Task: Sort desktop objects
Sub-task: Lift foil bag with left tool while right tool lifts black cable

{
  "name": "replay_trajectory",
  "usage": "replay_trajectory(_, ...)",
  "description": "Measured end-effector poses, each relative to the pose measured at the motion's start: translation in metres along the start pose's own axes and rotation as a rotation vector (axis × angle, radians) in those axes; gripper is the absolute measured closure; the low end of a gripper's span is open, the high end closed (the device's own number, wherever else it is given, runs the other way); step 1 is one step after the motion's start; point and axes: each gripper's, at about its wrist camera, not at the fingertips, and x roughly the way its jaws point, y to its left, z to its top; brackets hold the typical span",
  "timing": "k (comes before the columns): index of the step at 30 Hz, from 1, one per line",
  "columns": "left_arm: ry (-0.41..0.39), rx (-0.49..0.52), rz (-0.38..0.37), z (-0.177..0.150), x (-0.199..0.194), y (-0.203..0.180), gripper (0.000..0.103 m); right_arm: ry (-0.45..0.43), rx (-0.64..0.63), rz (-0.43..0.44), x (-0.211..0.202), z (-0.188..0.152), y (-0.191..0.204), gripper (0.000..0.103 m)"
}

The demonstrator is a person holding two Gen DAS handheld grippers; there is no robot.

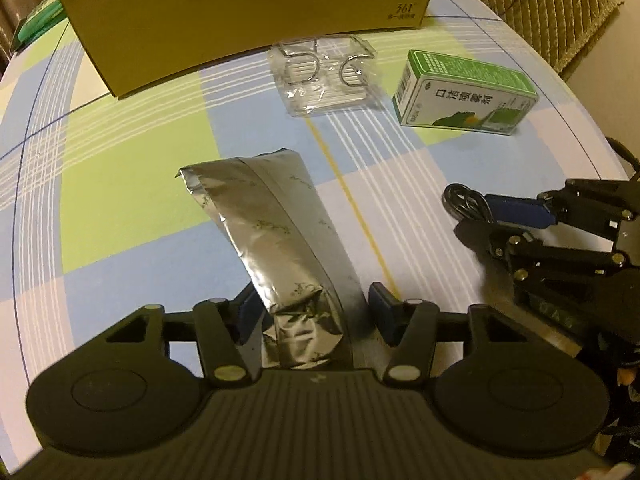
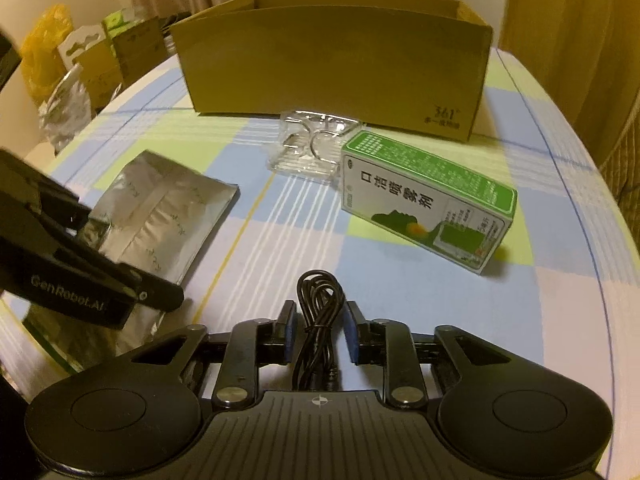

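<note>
A silver foil pouch [image 1: 272, 232] lies on the checked tablecloth, its near end between the open fingers of my left gripper [image 1: 312, 312]; the pads stand apart from it. The pouch also shows in the right wrist view [image 2: 160, 212]. A coiled black cable [image 2: 320, 312] lies between the open fingers of my right gripper [image 2: 320, 332], which are not closed on it. The cable [image 1: 464, 204] and right gripper [image 1: 516, 220] also show in the left wrist view. A green and white medicine box [image 2: 424, 200] and a clear plastic tray [image 2: 312, 144] lie in front of an open cardboard box [image 2: 336, 64].
The cardboard box [image 1: 248, 12] stands at the table's far side. The medicine box [image 1: 464, 92] and clear tray [image 1: 324, 72] lie before it. Bags and cartons [image 2: 80, 68] stand beyond the table's left edge. A woven chair back [image 1: 540, 4] is at the far right.
</note>
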Motion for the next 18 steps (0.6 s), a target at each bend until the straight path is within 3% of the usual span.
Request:
replay_trajectory(3, -0.002, -0.01, -0.007, -0.0022, -0.0005, 0.0018, 0.053, -0.006, -0.05, -0.021, -0.0001, -0.0029, 0.0059, 0.075)
replay_trajectory(15, 0.001, 0.006, 0.011, -0.0016, 0.0027, -0.0038, 0.05, -0.014, -0.031, -0.035, -0.002, -0.0079, 0.0066, 0.076)
replay_trajectory(17, -0.001, 0.007, 0.015, -0.0015, 0.0029, -0.0042, 0.05, -0.018, -0.03, -0.036, -0.0021, -0.0086, 0.007, 0.078)
replay_trajectory(18, -0.002, 0.007, 0.018, -0.0016, 0.0029, -0.0045, 0.051, -0.019, -0.032, -0.036, -0.0024, -0.009, 0.0074, 0.083)
